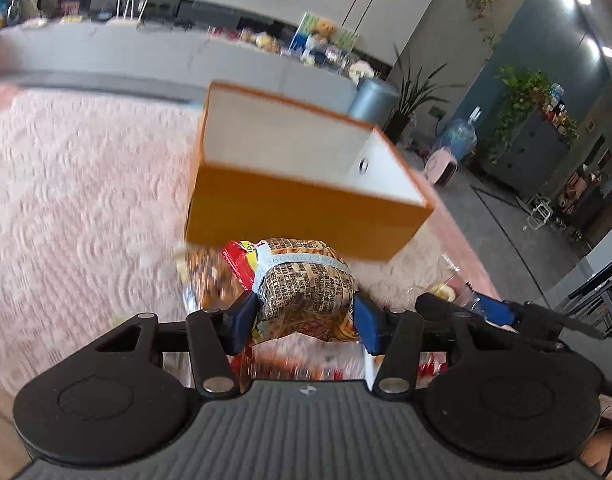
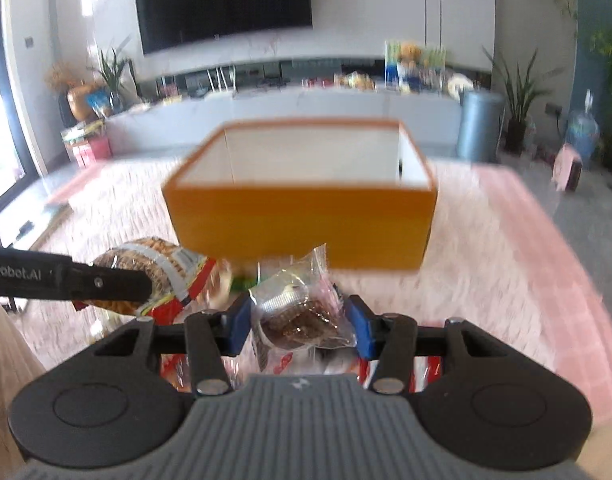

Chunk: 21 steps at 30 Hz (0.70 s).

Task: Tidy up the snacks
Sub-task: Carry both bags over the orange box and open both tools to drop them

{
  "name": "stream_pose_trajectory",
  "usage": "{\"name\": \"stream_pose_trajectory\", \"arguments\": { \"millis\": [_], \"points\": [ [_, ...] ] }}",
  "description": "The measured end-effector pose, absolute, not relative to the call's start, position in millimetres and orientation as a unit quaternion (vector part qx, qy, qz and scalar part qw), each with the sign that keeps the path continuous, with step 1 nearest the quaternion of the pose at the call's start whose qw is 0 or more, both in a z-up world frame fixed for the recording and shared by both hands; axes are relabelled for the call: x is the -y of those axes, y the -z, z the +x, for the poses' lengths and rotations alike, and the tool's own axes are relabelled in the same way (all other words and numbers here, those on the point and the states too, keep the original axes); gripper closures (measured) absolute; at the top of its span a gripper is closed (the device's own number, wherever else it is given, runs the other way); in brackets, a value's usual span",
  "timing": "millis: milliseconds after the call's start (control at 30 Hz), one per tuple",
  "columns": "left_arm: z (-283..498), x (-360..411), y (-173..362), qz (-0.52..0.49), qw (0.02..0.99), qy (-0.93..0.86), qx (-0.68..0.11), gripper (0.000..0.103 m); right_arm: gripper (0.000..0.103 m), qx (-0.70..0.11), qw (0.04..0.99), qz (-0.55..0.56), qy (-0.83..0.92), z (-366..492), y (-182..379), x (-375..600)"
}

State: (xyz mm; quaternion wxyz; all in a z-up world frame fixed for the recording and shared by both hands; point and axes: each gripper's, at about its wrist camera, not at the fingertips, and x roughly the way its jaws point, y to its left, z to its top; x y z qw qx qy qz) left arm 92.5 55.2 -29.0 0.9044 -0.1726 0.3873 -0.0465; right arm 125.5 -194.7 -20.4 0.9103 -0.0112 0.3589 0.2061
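Observation:
An open orange box (image 1: 306,208) with a white inside stands on the pink rug, just beyond both grippers; it also fills the middle of the right wrist view (image 2: 302,216). My left gripper (image 1: 304,316) is shut on a brown printed snack packet (image 1: 306,284) with red and yellow ends, held above the rug in front of the box's near wall. My right gripper (image 2: 302,326) is shut on a clear-wrapped brown cake (image 2: 298,312). In the right wrist view the left gripper's black arm (image 2: 66,276) and its packet (image 2: 158,268) sit at left.
A fluffy pink rug (image 1: 74,184) spreads left of the box and continues to the right (image 2: 506,264). More wrapped snacks (image 1: 298,368) lie blurred under the grippers. A long white counter (image 2: 306,104), a grey bin (image 2: 480,128) and potted plants stand behind.

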Motion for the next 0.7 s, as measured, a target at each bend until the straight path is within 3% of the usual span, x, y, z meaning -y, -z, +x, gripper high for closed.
{"name": "stream_pose_trajectory", "arguments": {
  "millis": [300, 700],
  "points": [
    [132, -58, -18, -0.143, 0.922, 0.031, -0.359, 0.044, 0.054, -0.31, 0.925, -0.032, -0.216, 166, -30, 183],
    [202, -57, -15, -0.106, 0.92, 0.022, -0.376, 0.044, 0.054, -0.311, 0.924, -0.056, -0.217, 243, -28, 152]
  ]
}}
